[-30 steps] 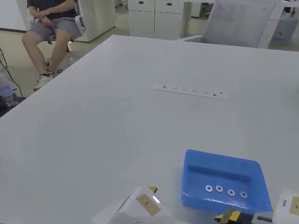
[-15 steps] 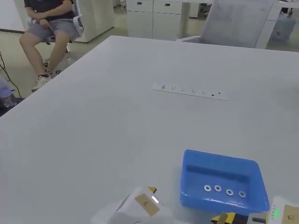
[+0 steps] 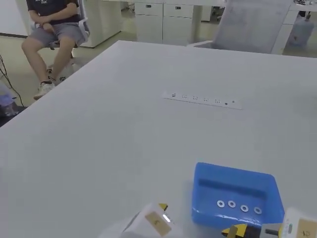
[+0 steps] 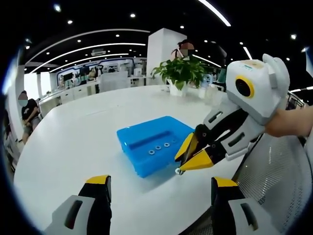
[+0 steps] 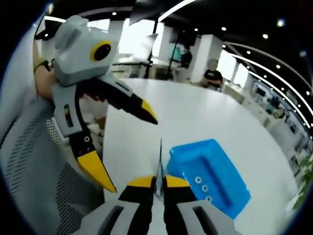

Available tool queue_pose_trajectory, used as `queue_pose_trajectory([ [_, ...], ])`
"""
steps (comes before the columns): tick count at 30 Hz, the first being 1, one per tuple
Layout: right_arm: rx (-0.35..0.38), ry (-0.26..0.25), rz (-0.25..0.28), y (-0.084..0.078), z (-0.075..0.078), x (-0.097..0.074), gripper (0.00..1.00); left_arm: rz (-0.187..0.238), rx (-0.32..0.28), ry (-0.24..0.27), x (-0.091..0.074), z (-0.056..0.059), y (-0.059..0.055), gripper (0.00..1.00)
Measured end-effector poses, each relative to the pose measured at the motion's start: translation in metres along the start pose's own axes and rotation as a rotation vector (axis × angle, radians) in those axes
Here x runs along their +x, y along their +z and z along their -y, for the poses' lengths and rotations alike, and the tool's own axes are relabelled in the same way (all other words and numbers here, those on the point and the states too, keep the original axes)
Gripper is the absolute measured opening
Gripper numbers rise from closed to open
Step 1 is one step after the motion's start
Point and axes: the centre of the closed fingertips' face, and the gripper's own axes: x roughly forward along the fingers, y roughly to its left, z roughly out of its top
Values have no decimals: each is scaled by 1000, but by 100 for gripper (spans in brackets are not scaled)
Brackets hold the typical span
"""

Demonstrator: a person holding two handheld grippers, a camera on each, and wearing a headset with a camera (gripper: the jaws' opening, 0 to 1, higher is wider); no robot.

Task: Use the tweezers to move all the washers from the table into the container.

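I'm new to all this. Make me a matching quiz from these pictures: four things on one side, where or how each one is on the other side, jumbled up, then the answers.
Things
1. washers
2. tweezers
3. power strip
4. left gripper

Place or state
A. jaws wide apart, nothing between them
B. clamped in the right gripper
C. in a row inside the blue container
D. flat on the table, beyond that container

Pairs: 1-C, 2-B, 3-D, 4-A
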Motion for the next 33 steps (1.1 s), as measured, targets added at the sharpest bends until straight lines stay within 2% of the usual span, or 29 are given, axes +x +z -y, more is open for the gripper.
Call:
queue_pose_trajectory([
  [12, -22, -32, 68, 33, 12, -14, 3, -1, 2, -3, 0, 1, 0, 85],
  [17, 4, -53, 128, 49, 20, -18, 3, 15, -9, -5, 0, 1, 3, 86],
  [19, 26, -52, 142, 52, 23, -17, 3, 4, -6, -3, 0, 1, 1, 85],
  [26, 53, -76, 171, 63, 35, -13, 3, 9, -5, -1, 0, 1, 1, 85],
  [33, 58, -89, 171, 65, 47, -8, 3, 10, -8, 2, -1, 1, 1, 85],
])
